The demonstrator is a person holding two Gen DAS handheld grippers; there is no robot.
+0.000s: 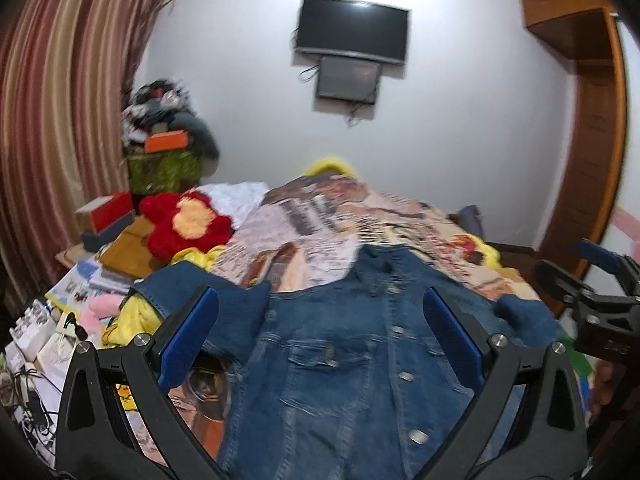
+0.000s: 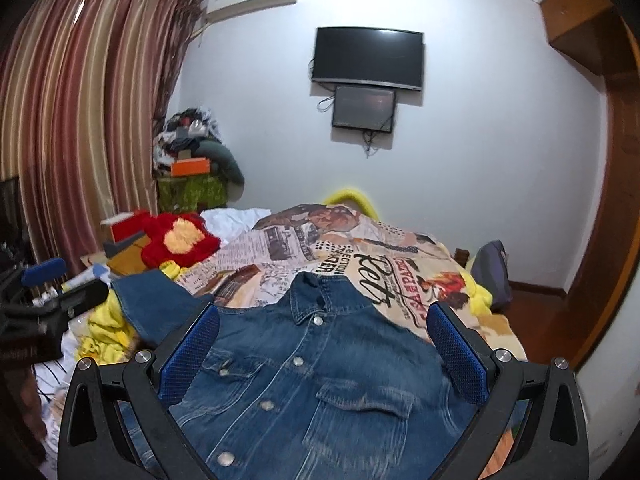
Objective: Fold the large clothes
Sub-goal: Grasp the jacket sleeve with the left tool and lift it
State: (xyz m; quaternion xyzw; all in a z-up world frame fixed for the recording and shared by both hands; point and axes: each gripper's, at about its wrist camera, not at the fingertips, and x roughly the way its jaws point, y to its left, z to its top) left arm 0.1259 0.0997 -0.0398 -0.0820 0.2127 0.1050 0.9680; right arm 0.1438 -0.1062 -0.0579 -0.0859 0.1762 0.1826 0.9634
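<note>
A blue denim jacket (image 1: pixel 340 360) lies front up and buttoned on the bed, collar toward the far wall, its sleeves spread out to both sides. It also shows in the right wrist view (image 2: pixel 320 380). My left gripper (image 1: pixel 320 340) is open and empty, hovering above the jacket's chest. My right gripper (image 2: pixel 322 344) is open and empty, above the jacket's front. The right gripper also shows at the right edge of the left wrist view (image 1: pixel 600 300), and the left gripper at the left edge of the right wrist view (image 2: pixel 48 300).
The bed carries a newspaper-print bedspread (image 2: pixel 360 256). A red and yellow plush (image 1: pixel 188 224), yellow cloth (image 2: pixel 104 336), boxes, books and cables (image 1: pixel 36 344) crowd the left side. Striped curtains (image 1: pixel 60 100) hang left, a TV (image 1: pixel 352 30) is on the far wall, and a wooden wardrobe (image 1: pixel 592 120) stands right.
</note>
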